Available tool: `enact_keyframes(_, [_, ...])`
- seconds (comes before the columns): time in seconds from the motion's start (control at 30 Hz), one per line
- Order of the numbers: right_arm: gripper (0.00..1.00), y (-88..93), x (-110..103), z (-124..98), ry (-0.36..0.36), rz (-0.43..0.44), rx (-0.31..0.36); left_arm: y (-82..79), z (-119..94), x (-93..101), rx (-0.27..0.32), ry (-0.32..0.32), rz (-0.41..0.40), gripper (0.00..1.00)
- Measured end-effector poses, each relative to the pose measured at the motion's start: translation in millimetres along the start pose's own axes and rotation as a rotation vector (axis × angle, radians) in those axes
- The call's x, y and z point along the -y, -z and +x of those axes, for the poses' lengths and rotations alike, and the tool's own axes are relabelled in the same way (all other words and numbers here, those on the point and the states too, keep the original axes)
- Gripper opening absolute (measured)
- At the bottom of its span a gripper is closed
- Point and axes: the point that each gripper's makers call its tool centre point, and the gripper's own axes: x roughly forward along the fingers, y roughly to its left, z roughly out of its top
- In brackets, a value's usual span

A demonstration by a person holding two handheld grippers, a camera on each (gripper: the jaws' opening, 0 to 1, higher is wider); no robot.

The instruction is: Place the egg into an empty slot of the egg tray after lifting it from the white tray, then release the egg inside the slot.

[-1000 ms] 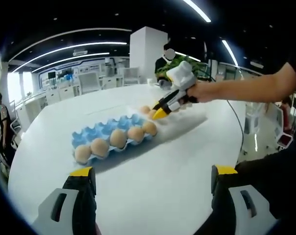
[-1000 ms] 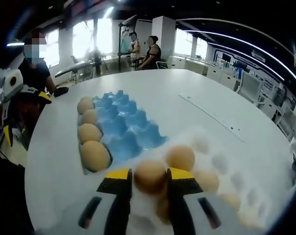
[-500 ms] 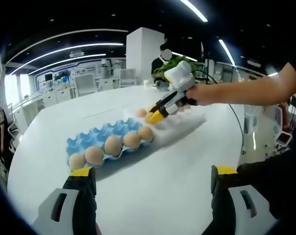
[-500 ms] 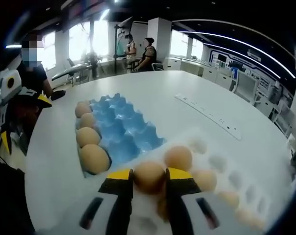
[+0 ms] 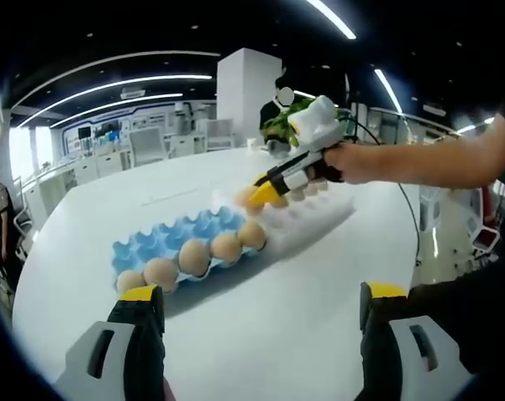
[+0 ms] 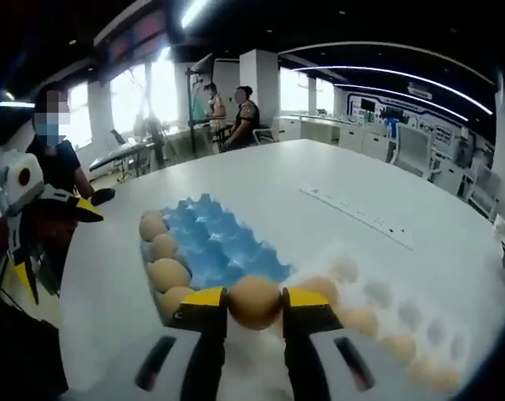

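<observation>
My right gripper point(image 6: 254, 307) with yellow tips and black jaws around a tan-brown oval egg point(image 6: 254, 302), moulded bright-blue egg tray point(image 6: 221, 249) with brown eggs, translucent white plastic tray point(image 6: 378, 311), glossy white round table point(image 5: 294, 301).

Brown egg point(image 6: 254, 302) clamped above white tray point(image 6: 378, 313), beside blue egg tray point(image 6: 223, 251).

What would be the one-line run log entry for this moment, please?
stage: carry | right gripper: shut on egg, above white tray | blue egg tray: four eggs, other slots empty | left gripper: open, idle
</observation>
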Motion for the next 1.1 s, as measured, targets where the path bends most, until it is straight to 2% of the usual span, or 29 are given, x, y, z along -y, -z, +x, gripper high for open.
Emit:
enact_keyframes(0.4, [0.26,-16.2,-21.5,19.4,-0.052,-0.009,0.029,4.2,1.1,-2.3,-0.002,-0.002,-0.021,0.99])
enact_keyframes(0.73, [0.26,-36.6,-37.8,34.3,-0.09,0.032,0.096,6.0,0.0,-5.8,0.006,-0.005,-0.025,0.98])
enact_keyframes(1.1, [0.26,-46.4,-58.8,54.8,-0.13,0.015,0.094,7.5,0.5,-8.8,0.023,-0.006,-0.047,0.99])
